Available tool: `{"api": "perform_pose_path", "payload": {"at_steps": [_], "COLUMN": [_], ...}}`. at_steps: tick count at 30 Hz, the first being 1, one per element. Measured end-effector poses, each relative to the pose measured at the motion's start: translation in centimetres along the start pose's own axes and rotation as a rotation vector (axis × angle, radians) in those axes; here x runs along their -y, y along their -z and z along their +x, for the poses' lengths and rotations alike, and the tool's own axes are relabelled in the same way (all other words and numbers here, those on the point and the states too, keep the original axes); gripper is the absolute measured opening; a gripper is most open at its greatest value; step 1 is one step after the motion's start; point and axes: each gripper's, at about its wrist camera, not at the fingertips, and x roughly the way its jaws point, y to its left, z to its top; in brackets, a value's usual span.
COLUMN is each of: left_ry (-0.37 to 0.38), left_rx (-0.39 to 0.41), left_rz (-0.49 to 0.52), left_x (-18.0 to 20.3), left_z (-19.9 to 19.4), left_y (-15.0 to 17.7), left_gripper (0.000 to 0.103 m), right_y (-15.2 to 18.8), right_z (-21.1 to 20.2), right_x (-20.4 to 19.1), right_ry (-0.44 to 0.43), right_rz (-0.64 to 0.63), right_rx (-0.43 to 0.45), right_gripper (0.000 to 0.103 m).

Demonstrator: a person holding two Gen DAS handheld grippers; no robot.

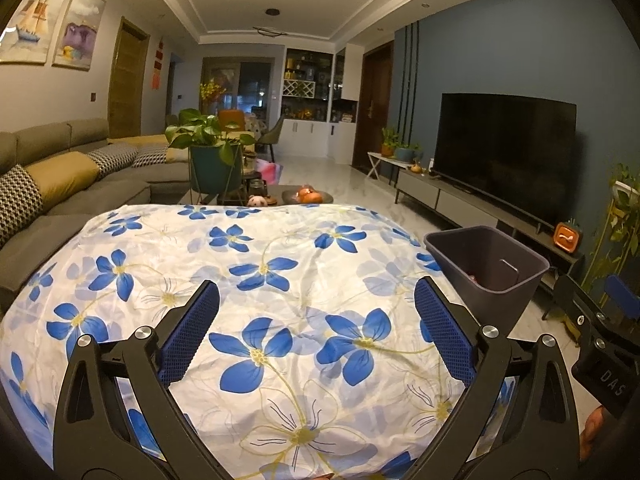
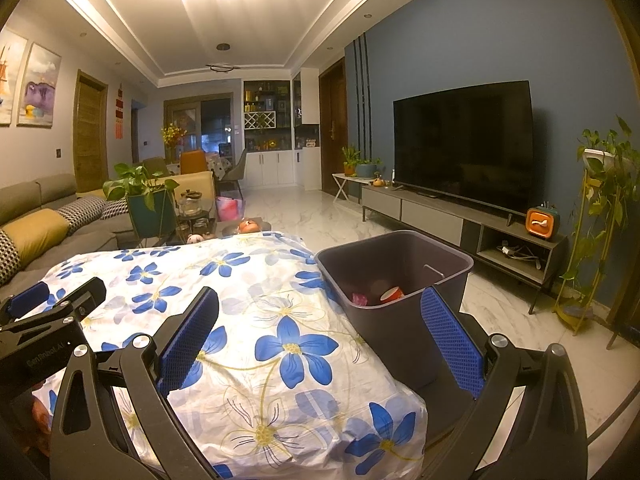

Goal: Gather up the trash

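A dark grey trash bin (image 2: 404, 320) stands against the right edge of a table covered with a white cloth with blue flowers (image 2: 256, 312). Inside the bin lie a red-orange cup (image 2: 392, 294) and a pink scrap (image 2: 360, 299). The bin also shows in the left wrist view (image 1: 486, 268). My left gripper (image 1: 318, 332) is open and empty above the cloth (image 1: 248, 280). My right gripper (image 2: 320, 336) is open and empty, over the table's right edge, just short of the bin. No loose trash shows on the cloth.
A grey sofa (image 1: 60, 184) runs along the left. A potted plant (image 1: 212, 156) and a low table with jars and fruit (image 1: 308, 196) stand beyond the cloth. A TV on a low cabinet (image 2: 464, 144) lines the right wall, with a plant stand (image 2: 600, 216) beside it.
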Motion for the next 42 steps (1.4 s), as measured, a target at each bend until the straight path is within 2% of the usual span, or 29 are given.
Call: {"api": "perform_pose_path", "payload": {"at_steps": [42], "left_ry": [-0.003], "left_rx": [0.000], "left_rz": [0.004], "left_x": [-0.24], "left_z": [-0.33], "left_y": [0.05], "left_gripper": [0.096], "right_y": [-0.01], "right_z": [-0.06], "right_x": [-0.08], "right_ry": [-0.010], "right_rz": [0.000], "right_rx": [-0.004], "right_gripper": [0.097]}}
